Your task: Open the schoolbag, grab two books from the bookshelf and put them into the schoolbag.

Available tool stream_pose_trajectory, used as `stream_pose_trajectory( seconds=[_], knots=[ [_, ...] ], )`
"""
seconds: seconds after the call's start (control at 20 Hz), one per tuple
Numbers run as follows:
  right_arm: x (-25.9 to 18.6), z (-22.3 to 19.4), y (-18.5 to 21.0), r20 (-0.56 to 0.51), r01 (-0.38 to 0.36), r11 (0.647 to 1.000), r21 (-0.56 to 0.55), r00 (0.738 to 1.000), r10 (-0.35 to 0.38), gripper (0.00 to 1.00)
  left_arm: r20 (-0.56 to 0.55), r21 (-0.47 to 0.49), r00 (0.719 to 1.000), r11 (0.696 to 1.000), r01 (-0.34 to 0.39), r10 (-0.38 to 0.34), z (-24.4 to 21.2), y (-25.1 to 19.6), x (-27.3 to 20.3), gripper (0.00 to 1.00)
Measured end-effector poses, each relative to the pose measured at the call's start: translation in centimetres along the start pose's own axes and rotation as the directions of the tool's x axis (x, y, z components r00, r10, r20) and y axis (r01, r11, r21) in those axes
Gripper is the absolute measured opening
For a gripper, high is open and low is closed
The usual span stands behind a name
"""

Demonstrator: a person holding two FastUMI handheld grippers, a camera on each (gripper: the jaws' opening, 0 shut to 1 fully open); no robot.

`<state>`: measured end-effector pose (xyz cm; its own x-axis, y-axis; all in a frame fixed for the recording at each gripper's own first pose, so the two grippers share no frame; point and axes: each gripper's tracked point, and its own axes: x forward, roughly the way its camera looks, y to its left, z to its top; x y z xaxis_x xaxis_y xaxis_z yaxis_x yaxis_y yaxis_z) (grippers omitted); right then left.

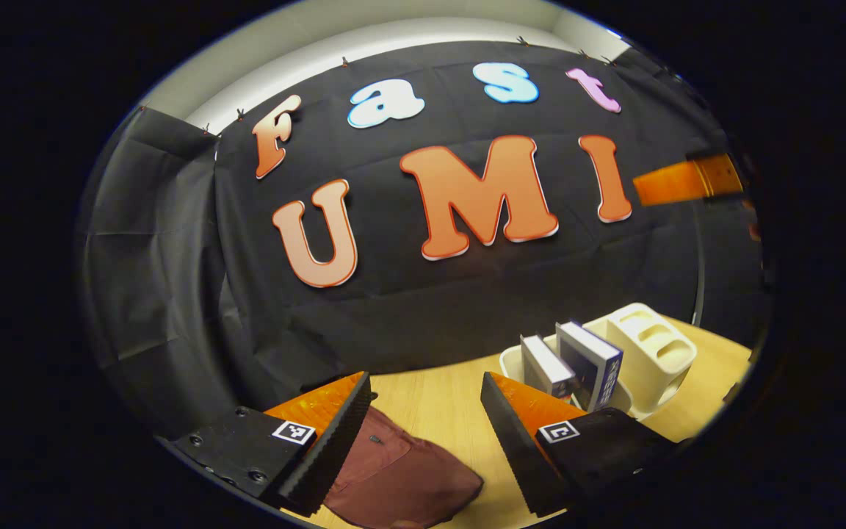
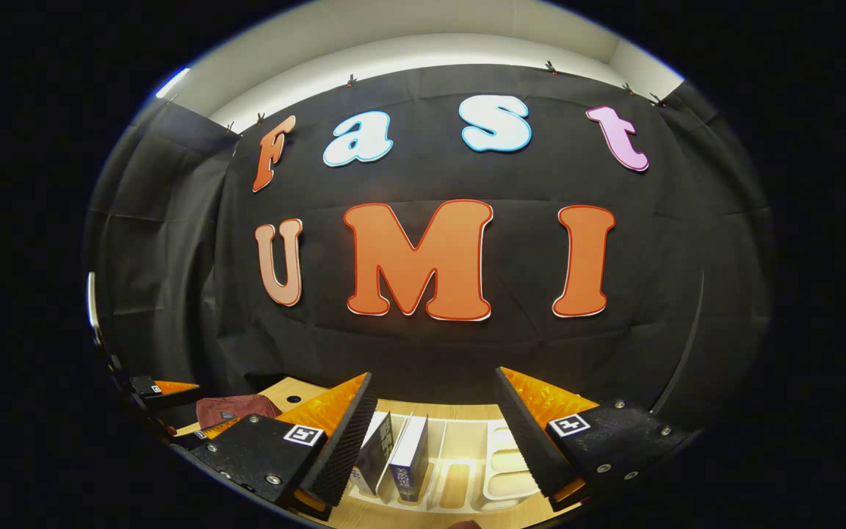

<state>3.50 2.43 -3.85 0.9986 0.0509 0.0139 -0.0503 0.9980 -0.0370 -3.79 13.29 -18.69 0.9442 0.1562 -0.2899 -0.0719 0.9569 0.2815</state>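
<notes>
Your left gripper (image 1: 423, 433) and right gripper (image 2: 430, 433) gaped wide, empty; two books (image 2: 401, 452) stood in the bookshelf (image 2: 496, 470), cover print perhaps too blurred to read.

Left gripper (image 1: 424, 433), right gripper (image 2: 430, 433): orange wedge fingers, ribbed black pads, screwed black mounts, square black-and-white markers at lower frame.

Your left gripper's (image 1: 423, 433) left finger covers the near-left corner of the bag (image 1: 401, 474), and the picture's bottom edge cuts the bag's near end off. Ahead of your right gripper (image 2: 430, 433), its left finger hides the lower part of the nearer book (image 2: 377, 454). The shelf's (image 2: 500, 477) front rim is cut off below.
</notes>
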Motion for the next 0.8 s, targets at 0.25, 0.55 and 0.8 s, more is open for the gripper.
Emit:
stream_pose_trajectory(
  seconds=[0.25,0.55,0.8],
  knots=[
    [0.9,-1.7,-2.0,-0.014,-0.033,0.999,0.007,0.999,0.033,0.95,-0.155,0.163,0.988,0.987,0.01,0.016,-6.7,-1.7,0.0,0.96],
    [1.3,-3.8,-5.3,-0.052,0.048,0.999,0.009,0.998,-0.047,0.96,-0.377,0.297,0.926,0.949,0.105,0.016,-15.6,-3.7,0.0,0.99],
    [1.9,-6.2,-7.0,-0.113,0.111,0.993,0.032,0.988,-0.106,0.96,-0.459,0.377,0.888,0.901,0.215,-0.019,-21.3,-5.6,-0.3,0.99]
  ],
)
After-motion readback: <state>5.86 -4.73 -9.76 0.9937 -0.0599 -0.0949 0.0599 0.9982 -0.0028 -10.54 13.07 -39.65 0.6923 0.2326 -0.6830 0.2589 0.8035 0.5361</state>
